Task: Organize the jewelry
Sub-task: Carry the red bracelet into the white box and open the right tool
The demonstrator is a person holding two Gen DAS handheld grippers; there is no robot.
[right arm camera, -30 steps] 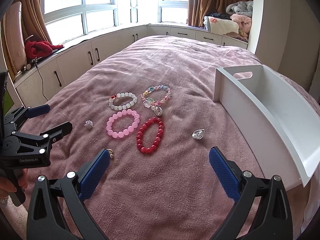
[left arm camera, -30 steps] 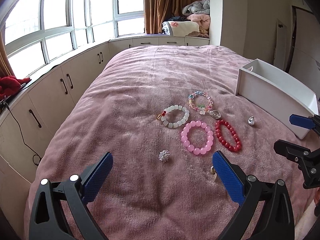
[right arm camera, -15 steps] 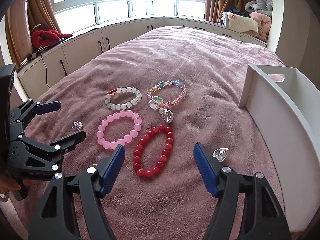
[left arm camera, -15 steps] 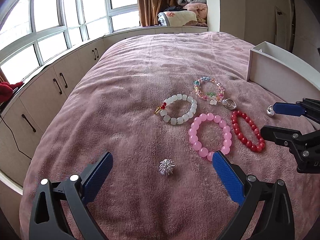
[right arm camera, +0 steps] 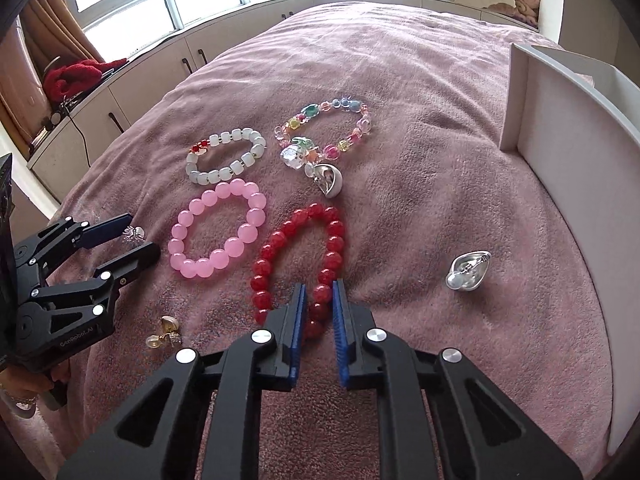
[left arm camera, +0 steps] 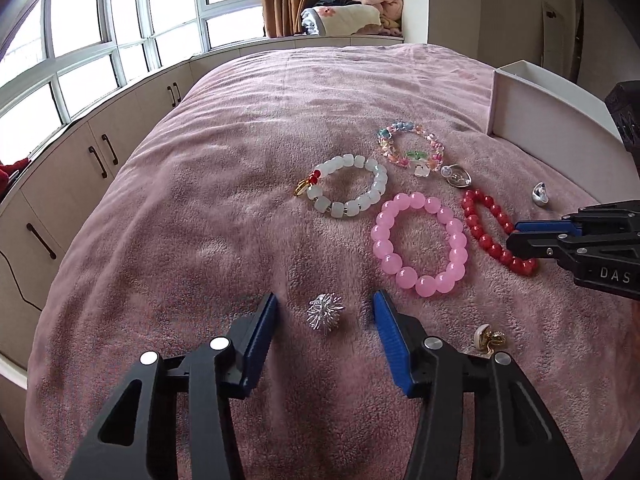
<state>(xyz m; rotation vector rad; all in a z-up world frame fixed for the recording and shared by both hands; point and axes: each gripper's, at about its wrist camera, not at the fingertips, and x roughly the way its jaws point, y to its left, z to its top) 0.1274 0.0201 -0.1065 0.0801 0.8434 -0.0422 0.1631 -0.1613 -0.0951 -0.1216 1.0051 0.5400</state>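
left wrist view: left gripper [left arm camera: 325,312] low over the pink bed [left arm camera: 240,160], blue pads spread apart on either side of a silver spiky brooch [left arm camera: 325,314]; pads not touching it, gripper released. gold earring [left arm camera: 488,338] lies just beside the right pad. white bead bracelet [left arm camera: 346,188], pink bead bracelet [left arm camera: 420,244] and multicolour bead bracelet [left arm camera: 410,148] lie in a cluster mid-bed, near each other. silver charm [left arm camera: 540,194] lies apart, nearer the white tray [left arm camera: 532,116] at the bed's right edge.

right wrist view: right gripper [right arm camera: 319,294] clenched on the near end of the red bead bracelet [right arm camera: 298,264]; pads narrow, a bead pinched between them. bracelet loop rests on the blanket, just beside the pink one. silver charm sits between red bracelet and tray wall, touching neither.
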